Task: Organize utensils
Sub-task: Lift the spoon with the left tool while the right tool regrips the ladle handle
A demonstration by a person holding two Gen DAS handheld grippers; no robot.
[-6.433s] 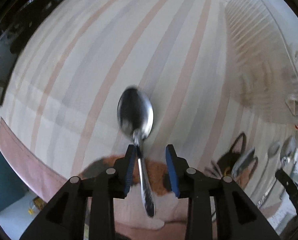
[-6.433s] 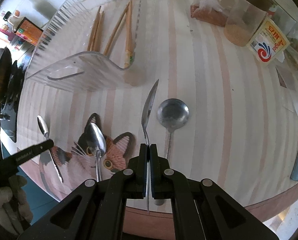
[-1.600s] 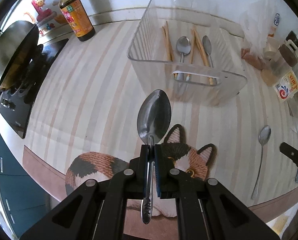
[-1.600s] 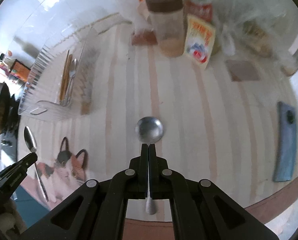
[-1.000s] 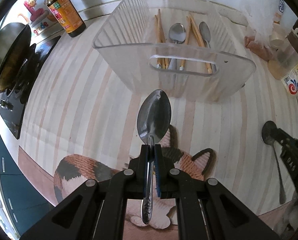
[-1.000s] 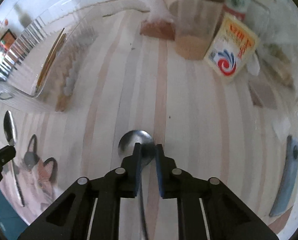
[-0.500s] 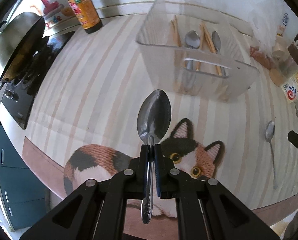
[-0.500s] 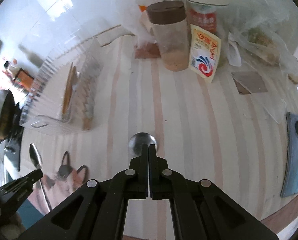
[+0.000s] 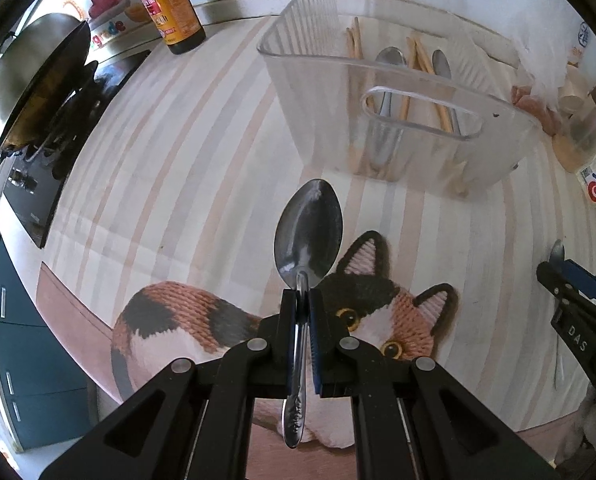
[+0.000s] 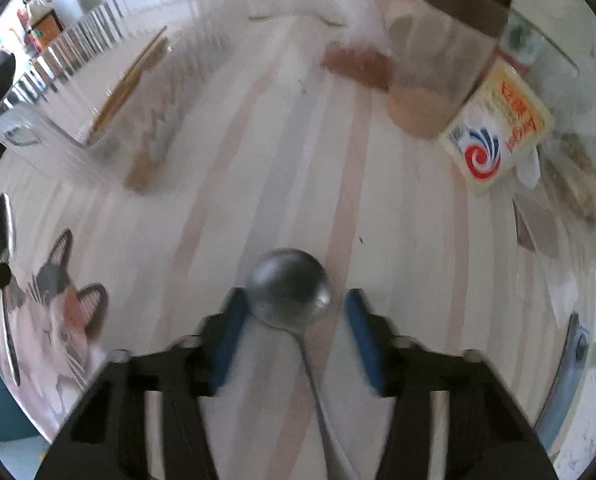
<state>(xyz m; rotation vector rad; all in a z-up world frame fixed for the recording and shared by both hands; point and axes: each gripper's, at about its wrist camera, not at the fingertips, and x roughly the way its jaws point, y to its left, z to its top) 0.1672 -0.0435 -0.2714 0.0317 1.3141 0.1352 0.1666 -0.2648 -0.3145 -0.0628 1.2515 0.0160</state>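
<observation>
The left gripper clamps an oval spoon above the cat-print mat; the right gripper, fingers wide, straddles a round spoon on the counter and should close squarely on its neck.

The left wrist view looks forward and down from above the cat mat, toward the clear bin and the wall. The right wrist view sits lower and closer to the striped cloth, facing the jars. Both views share the bin and the cat mat.
</observation>
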